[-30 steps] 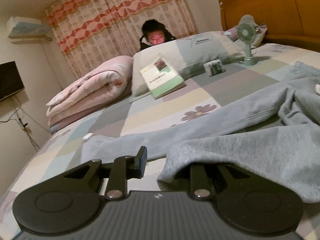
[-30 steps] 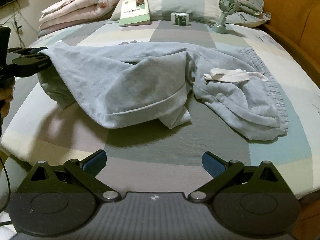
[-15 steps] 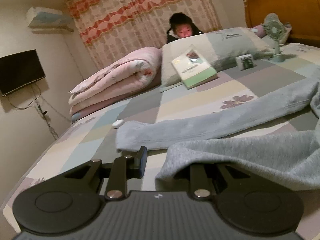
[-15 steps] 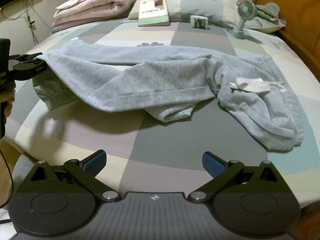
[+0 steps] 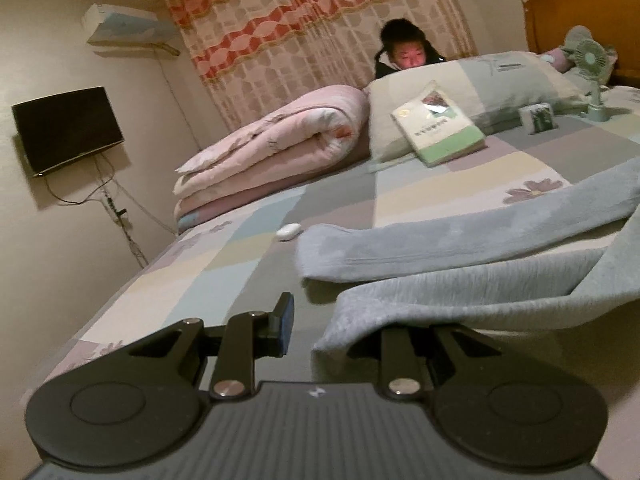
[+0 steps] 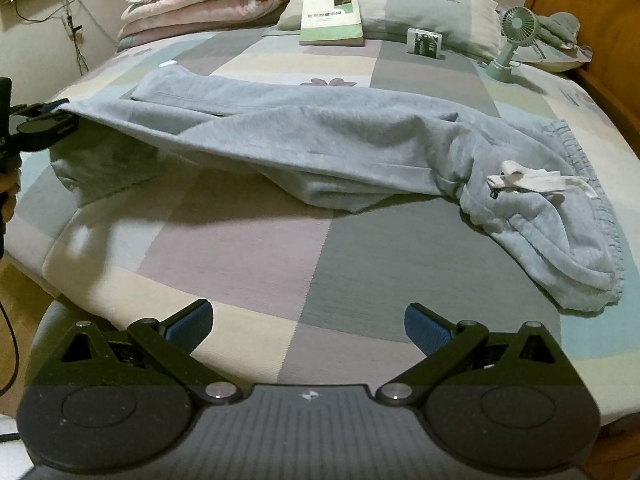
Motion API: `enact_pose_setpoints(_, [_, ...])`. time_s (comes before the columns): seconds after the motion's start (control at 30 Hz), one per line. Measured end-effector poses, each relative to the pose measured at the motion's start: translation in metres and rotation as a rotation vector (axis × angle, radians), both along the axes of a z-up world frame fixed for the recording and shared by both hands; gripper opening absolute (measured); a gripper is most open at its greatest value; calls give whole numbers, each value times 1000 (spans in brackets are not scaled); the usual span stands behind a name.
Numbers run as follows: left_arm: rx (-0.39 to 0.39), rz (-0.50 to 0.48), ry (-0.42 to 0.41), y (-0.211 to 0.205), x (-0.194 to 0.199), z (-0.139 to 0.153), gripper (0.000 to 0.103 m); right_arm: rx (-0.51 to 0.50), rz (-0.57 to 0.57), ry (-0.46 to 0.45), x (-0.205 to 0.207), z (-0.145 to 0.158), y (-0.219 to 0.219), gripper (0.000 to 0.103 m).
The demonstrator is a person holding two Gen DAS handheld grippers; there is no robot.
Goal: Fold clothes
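Grey sweatpants [image 6: 340, 136] lie stretched across the patchwork bed [image 6: 248, 240], their waistband with the white drawstring [image 6: 532, 176] on the right. At the left side of the bed my left gripper [image 6: 48, 118] is shut on the end of one leg, which is held a little above the sheet with its cuff hanging below. In the left wrist view that leg [image 5: 460, 300] drapes over and hides the right finger of my left gripper [image 5: 324, 320]. The other leg [image 5: 460, 236] lies flat behind it. My right gripper [image 6: 308, 320] stands open and empty over the near bed edge.
At the head of the bed are a rolled pink quilt [image 5: 276, 148], a pillow [image 5: 480, 84] with a green book [image 5: 440, 128], a small box [image 6: 426, 42] and a green desk fan [image 6: 514, 36]. A person [image 5: 404, 50] sits behind the pillow. A small white object [image 5: 288, 232] lies near the far leg's cuff.
My left gripper has moved left with the leg end, drawing the sweatpants out long and flatter across the bed. The right gripper has shifted slightly and stays open.
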State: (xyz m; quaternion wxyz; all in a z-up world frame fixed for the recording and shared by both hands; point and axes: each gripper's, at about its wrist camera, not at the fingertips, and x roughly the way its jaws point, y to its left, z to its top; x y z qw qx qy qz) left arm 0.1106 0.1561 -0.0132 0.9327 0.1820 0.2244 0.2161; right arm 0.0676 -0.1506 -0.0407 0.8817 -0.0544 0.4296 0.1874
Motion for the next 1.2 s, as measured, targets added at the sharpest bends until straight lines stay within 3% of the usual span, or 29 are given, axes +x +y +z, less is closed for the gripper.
enact_pose_setpoints(0.4, [78,45,-61,31,-7,24,25,-19,9,1,-2,1,9,103])
enact_pose_setpoints(0.63, [69,80,-23,58,-21,18,26,-25,9,10,-1,0,10,103])
enact_pose_setpoints(0.77, [82,59,41,62,-35,4,26,-25,17,24,2,-3,12,103])
enact_pose_setpoints(0.87, [45,53,87,65,-47,-6,26,-29,30,35,3,-6,16,103])
enact_pose_setpoints(1.2, [-65,-179,245,56,-84,-29,27,-39,68,69,6,-15,29,103])
